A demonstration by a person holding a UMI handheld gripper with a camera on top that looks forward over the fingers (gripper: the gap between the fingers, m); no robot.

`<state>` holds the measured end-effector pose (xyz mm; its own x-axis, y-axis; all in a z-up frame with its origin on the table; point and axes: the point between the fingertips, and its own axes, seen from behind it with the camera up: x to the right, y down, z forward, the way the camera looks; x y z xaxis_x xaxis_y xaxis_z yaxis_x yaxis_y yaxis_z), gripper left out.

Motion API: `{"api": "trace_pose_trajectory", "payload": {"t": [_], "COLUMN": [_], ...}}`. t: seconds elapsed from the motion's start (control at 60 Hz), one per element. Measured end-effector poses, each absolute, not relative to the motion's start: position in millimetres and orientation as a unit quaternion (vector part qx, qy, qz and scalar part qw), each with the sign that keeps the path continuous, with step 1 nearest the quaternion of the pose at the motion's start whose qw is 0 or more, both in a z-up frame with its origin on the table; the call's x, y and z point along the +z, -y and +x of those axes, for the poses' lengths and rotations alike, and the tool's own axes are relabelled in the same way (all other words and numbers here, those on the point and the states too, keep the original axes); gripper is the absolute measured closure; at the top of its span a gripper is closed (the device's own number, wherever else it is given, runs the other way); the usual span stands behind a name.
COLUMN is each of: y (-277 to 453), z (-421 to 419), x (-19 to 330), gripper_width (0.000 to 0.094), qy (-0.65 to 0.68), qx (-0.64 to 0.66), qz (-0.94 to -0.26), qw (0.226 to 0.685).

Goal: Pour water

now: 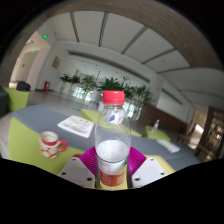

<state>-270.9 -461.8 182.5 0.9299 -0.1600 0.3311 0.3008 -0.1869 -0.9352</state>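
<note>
Gripper: your two-finger gripper (112, 172) is pinching the bottle; the magenta pads (88, 160) sit tight against its lower body on both sides, with no gap that you can see.

Bottle: the clear plastic bottle with a red screw cap (113, 135) stands upright between your fingers, and its cap is on. The upper half looks see-through, and a white band with a pale label wraps the lower half. You cannot tell from here how much water it holds.

Cup: the white cup with red markings and a handle (50, 144) rests on the table, ahead of your fingers and off to the left of the bottle, well apart from it. It stands upright with its mouth open to the ceiling.

Table: the grey table with yellow-green edging (35, 120) carries the cup and stretches away beyond the bottle.

Papers: a white sheet or booklet (75, 125) lies flat on the table, beyond the cup and just left of the bottle's shoulder as you see it.

Background: a row of green potted plants (100, 86) lines the far side of the room under a white panelled ceiling (130, 35), with tall windows (210, 125) off to the right.
</note>
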Motion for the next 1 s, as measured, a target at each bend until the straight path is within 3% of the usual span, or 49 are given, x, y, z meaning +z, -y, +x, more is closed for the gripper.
{"api": "trace_pose_trajectory", "payload": {"t": [0.15,0.267,0.4,0.55,0.817,1.0], "y": [411.3,371.7,330.0,300.7,271.7,268.7], "z": [-221.1,-229.2,-269.2,-357.9,-438.5,-447.1], "x": [261.1,317.7,346.2,322.6,212.7,187.4], "gripper_width": [0.0574,0.0574,0.0577,0.0578,0.0577,0.0577], "qy": [0.117,0.211,0.339,0.482,0.661,0.680], "qx": [-0.328,-0.449,-0.551,-0.609,-0.627,-0.622], "qz": [-0.679,-0.596,-0.487,-0.352,-0.167,-0.158], "qw": [0.646,0.631,0.588,0.522,0.376,0.356]}}
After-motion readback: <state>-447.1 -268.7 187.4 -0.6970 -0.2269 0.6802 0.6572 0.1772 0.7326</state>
